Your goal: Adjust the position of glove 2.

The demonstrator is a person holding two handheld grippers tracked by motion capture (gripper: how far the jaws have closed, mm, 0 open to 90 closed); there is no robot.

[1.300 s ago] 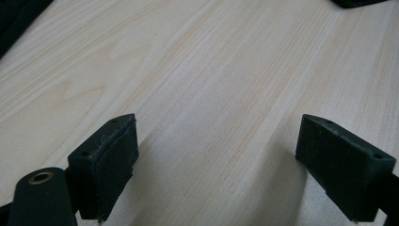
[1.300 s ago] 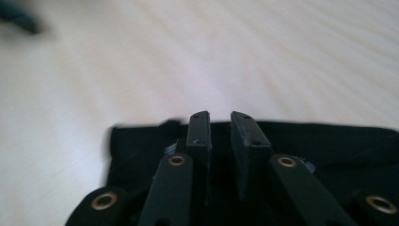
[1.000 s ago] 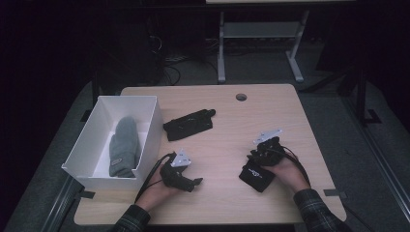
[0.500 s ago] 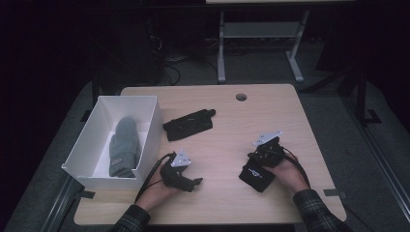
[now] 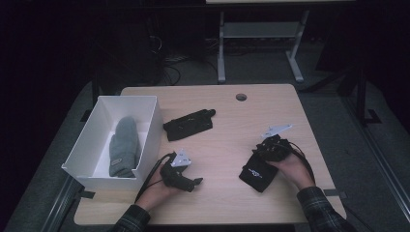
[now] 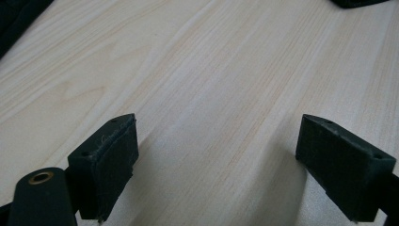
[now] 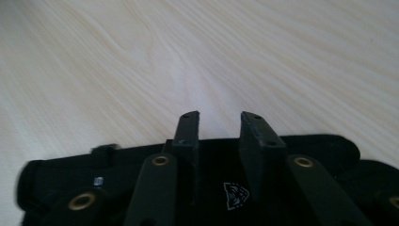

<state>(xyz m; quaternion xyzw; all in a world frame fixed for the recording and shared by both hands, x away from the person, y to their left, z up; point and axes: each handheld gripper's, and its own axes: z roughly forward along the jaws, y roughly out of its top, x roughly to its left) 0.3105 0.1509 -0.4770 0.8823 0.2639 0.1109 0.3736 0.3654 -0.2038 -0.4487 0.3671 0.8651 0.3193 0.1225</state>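
The right gripper (image 5: 267, 153) sits right over a black glove (image 5: 257, 175) near the table's (image 5: 227, 140) front right edge. In the right gripper view its jaws stand a little apart with only a narrow gap, hovering above the glove's (image 7: 226, 188) cuff, and nothing seems pinched between them. They've just been opening after a squeeze, so the grab looks like a miss or a release. Left gripper (image 5: 186, 180) rests on the wood with jaws wide apart and empty.

What could go wrong: that gap is slim, so if the person closes again without pushing down into the fabric, the pads might just skim the top layer and the glove slips out on the lift. It's also close to the table edge, so a nudge could slide it off.

A second glove (image 5: 189, 124) lies mid-table, and a grey mitten (image 5: 122, 146) sits in the white box (image 5: 153, 126).

Compared with a second ago, hardly anything differs: both hands and every item sit in the same places.
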